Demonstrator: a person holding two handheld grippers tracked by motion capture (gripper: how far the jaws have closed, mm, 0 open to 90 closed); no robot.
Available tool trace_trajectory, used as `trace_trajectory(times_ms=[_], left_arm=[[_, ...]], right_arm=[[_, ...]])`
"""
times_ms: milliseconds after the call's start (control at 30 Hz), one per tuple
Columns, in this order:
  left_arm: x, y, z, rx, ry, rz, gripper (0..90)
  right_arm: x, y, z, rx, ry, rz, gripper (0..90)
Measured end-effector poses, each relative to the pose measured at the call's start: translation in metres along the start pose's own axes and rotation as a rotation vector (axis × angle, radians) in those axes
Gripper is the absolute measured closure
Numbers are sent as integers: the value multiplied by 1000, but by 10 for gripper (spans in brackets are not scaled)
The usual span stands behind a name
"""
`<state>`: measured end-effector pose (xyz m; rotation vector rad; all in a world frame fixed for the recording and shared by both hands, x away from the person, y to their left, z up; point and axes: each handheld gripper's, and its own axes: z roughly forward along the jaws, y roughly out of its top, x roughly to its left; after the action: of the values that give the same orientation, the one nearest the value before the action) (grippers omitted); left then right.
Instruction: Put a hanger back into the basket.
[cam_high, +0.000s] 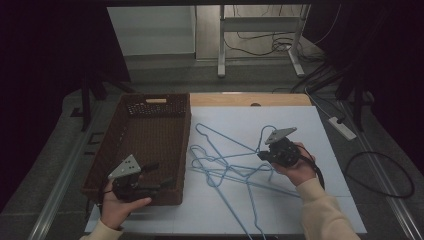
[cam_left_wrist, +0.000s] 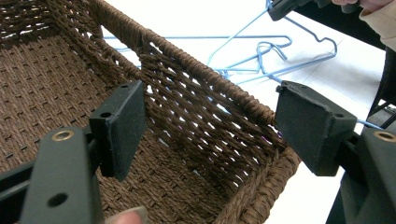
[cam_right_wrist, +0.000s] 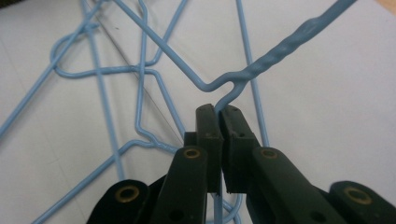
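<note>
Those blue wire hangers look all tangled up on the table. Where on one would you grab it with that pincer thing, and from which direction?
Grip near the twisted neck, as the right gripper does: it is shut on the blue hanger wire just below the twist, where the shoulder bends away. That spot is probably best because the wire there stands clear of the white table and the other hangers. Come from above, jaws across the wire.
</note>
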<state>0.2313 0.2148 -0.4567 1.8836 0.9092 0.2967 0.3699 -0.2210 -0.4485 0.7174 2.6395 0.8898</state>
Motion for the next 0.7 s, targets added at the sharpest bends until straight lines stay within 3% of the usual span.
trace_trajectory(times_ms=[167, 700], left_arm=[[0, 0, -1, -3, 2, 0, 265], [-1, 2, 0, -11, 10, 3, 267]], right_arm=[[0, -3, -13, -45, 45, -4, 879], [5, -6, -51, -149, 73, -1, 880]])
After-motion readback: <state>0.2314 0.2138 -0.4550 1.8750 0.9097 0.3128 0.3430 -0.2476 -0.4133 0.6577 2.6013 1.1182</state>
